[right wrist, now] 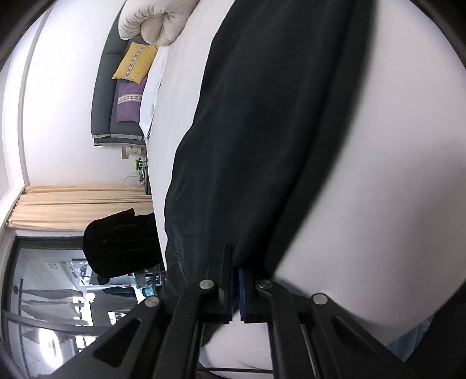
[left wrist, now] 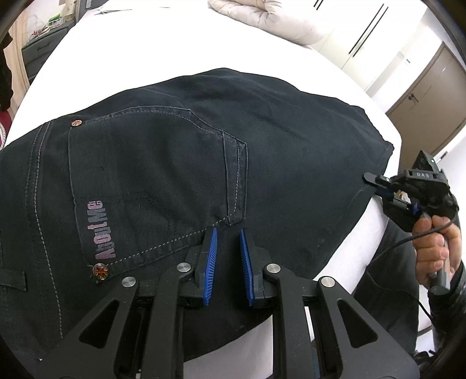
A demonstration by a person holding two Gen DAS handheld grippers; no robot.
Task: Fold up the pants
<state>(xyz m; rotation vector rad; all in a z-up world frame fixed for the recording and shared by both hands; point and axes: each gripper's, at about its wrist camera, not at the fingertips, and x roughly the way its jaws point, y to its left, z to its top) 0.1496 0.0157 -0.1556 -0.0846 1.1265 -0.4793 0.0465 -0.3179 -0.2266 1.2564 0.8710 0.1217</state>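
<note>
Dark navy pants (left wrist: 180, 163) lie folded on a white bed (left wrist: 180, 52), back pocket with "AboutMe" lettering facing up. My left gripper (left wrist: 228, 233) is open, its blue pads just above the fabric by the pocket's lower corner, holding nothing. My right gripper (left wrist: 375, 182) shows at the right in the left wrist view, held in a hand, pinching the pants' hem edge. In the right wrist view the right gripper (right wrist: 236, 259) is shut on the dark pants (right wrist: 262, 116), which stretch away from it over the bed.
A cream duvet (left wrist: 268, 17) is bunched at the head of the bed. Yellow (right wrist: 135, 62) and purple (right wrist: 129, 99) cushions lean on a grey headboard. A dark chair (right wrist: 122, 242) stands beside the bed. Wardrobe doors (left wrist: 422, 96) are at the right.
</note>
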